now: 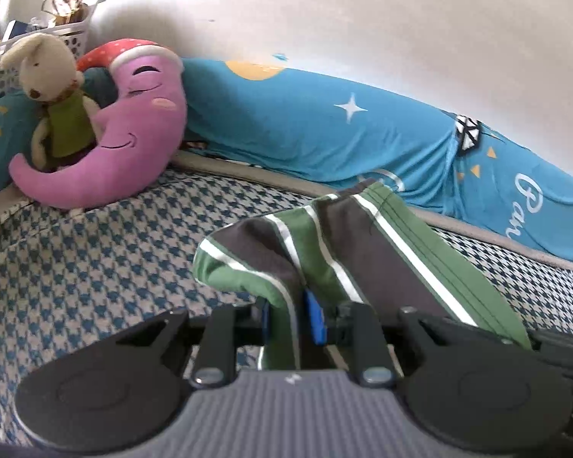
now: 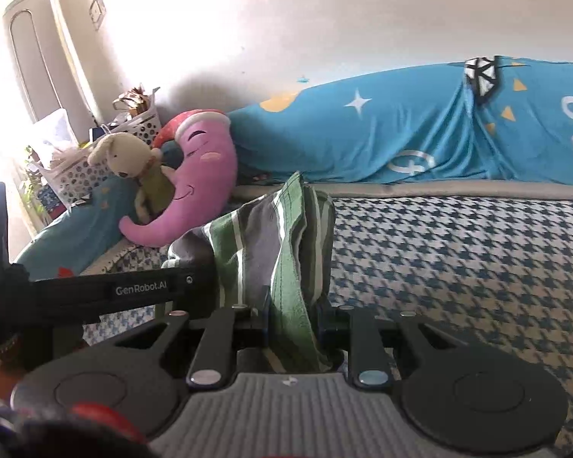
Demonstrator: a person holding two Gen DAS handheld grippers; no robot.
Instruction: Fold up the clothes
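The big checked bed (image 1: 95,252) lies under everything. The striped green cloth (image 1: 363,244) hangs above it at 6 o'clock, pinched tight by the left gripper (image 1: 292,316) and the right gripper (image 2: 292,313).

Left gripper (image 1: 292,320): jaws drawn close together, blue pads (image 1: 317,318) pinching a fold of the striped garment (image 1: 363,244) between them. Linkage arms angle inward toward the clamp; the grey ribbed body fills the bottom of the left wrist view.

Right gripper (image 2: 292,318): jaws likewise closed in, clamped on a bunched edge of the same garment, which stands up out of the clamp. Pads mostly hidden by cloth.

In the right wrist view the left gripper's black body reaches in from the left edge, just beside the right gripper, both at about the same height.
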